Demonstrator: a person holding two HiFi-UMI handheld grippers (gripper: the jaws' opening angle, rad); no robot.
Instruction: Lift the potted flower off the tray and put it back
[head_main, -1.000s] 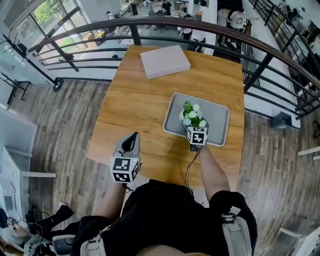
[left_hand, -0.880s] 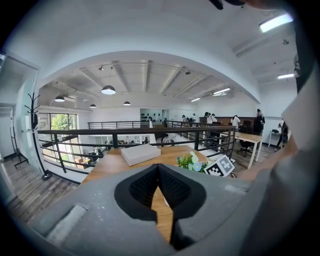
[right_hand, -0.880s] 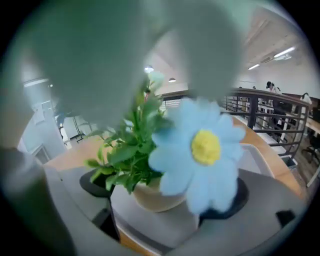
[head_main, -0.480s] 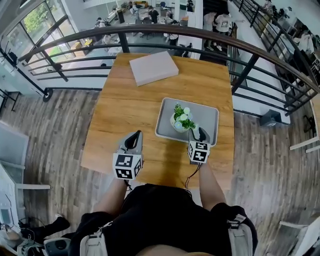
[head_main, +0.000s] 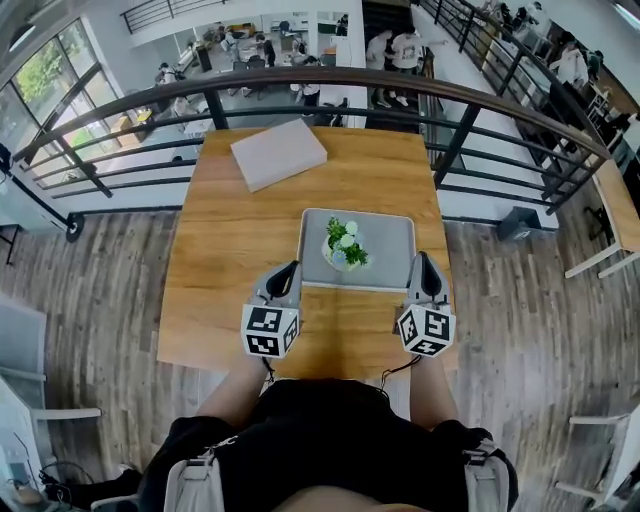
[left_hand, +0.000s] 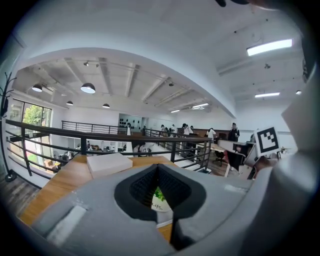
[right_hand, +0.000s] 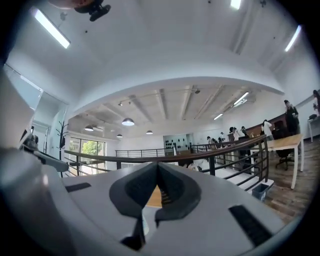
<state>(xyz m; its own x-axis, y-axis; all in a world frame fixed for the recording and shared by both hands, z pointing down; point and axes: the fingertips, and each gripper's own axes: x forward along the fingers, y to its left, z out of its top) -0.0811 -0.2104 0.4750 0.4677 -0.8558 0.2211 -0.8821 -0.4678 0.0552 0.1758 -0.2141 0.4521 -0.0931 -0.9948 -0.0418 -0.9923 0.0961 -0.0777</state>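
Right gripper (head_main: 422, 262) has drawn back off the potted flower (head_main: 345, 246) and now sits by the near right corner of the tray (head_main: 392, 260). Its jaws have just closed, with nothing between them. Left gripper (head_main: 292, 270) (also clenched and empty) has come forward to the near left corner. Pot stands on the tray, left of centre, touched by neither tool. Judged: lift and return look done; only withdrawal remains. Pot upright, long axis vertical, blooms pointing up.
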